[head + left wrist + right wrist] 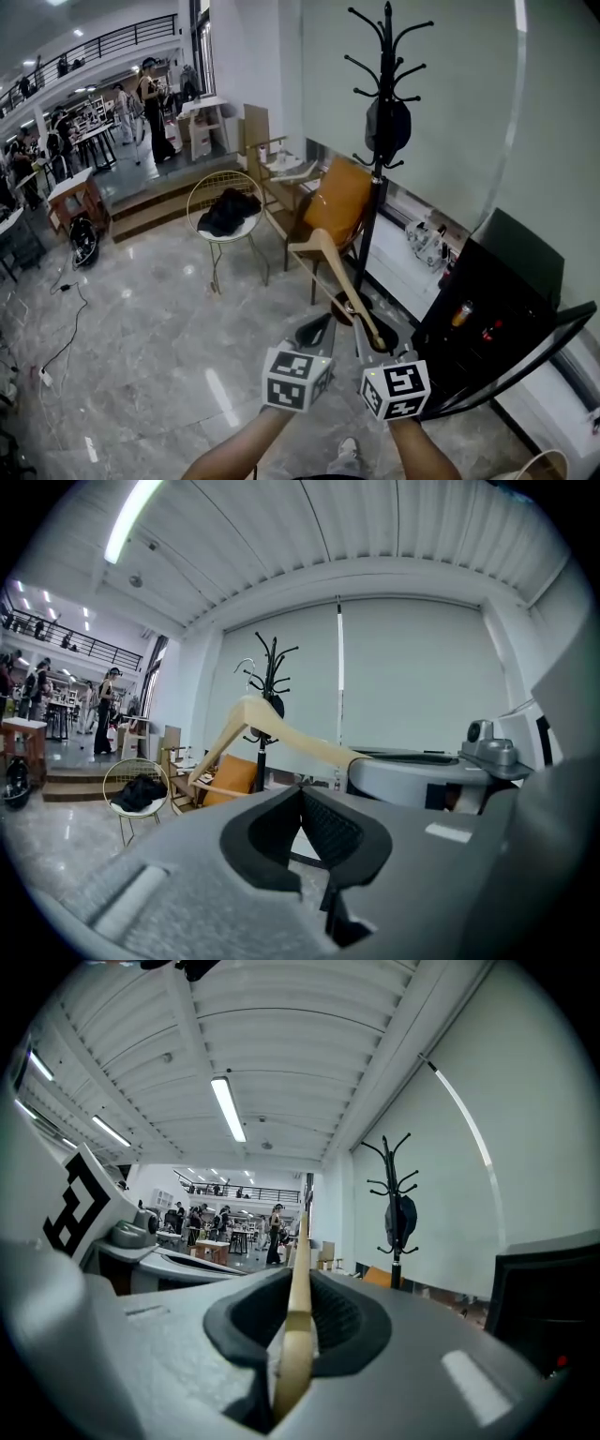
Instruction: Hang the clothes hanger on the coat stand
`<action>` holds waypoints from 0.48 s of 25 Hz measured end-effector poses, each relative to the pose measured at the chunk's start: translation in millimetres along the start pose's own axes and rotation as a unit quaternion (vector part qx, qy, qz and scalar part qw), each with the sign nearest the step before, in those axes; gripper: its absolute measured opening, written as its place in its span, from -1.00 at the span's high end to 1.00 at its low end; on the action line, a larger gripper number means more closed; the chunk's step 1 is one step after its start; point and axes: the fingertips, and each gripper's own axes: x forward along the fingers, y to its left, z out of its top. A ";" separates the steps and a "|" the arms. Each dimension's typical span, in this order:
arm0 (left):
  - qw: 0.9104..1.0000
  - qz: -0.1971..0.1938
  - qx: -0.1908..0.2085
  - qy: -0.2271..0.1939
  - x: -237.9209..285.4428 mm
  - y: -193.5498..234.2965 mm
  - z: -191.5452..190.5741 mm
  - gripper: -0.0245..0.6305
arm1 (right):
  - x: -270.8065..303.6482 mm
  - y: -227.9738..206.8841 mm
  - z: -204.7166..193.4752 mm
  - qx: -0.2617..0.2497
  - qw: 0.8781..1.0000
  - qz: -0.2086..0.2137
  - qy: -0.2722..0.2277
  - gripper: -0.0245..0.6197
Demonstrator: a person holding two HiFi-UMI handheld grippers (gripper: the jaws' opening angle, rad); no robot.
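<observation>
Clothes hanger (348,281): wooden, so judging it stiff, light and smooth enough to swivel in a pinch; gripping nearer the shoulder would likely be steadier. Left gripper (302,803) is hovering just beside it, jaws pressed together on nothing. Right gripper (298,1290) is pinching one arm's end, and the hanger is projecting forward in mid-air. Coat stand (385,56) is standing beyond, well apart.

**Wooden hanger held, not yet on the stand**

A pale wooden clothes hanger (345,281) is clamped by the end of one arm in the right tool (300,1326) and slanted upward. The black coat stand (385,56) is seen upright beyond it, with curved pegs at its top.
</observation>
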 end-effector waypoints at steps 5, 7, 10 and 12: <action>1.000 0.005 -0.004 0.001 52.3 0.7 13.4 0.91 | 31.7 -45.9 3.5 0.004 1.000 0.009 -0.006 0.74; 1.000 0.007 -0.005 0.001 74.2 0.2 19.7 0.91 | 42.8 -64.7 4.0 0.004 1.000 0.012 -0.007 0.74; 1.000 0.008 -0.007 0.005 104.1 -4.7 25.5 0.91 | 55.0 -92.8 2.1 0.006 1.000 0.015 -0.006 0.74; 1.000 0.010 -0.005 0.008 121.6 -8.1 27.6 0.91 | 61.4 -109.7 2.3 0.008 1.000 0.018 -0.007 0.74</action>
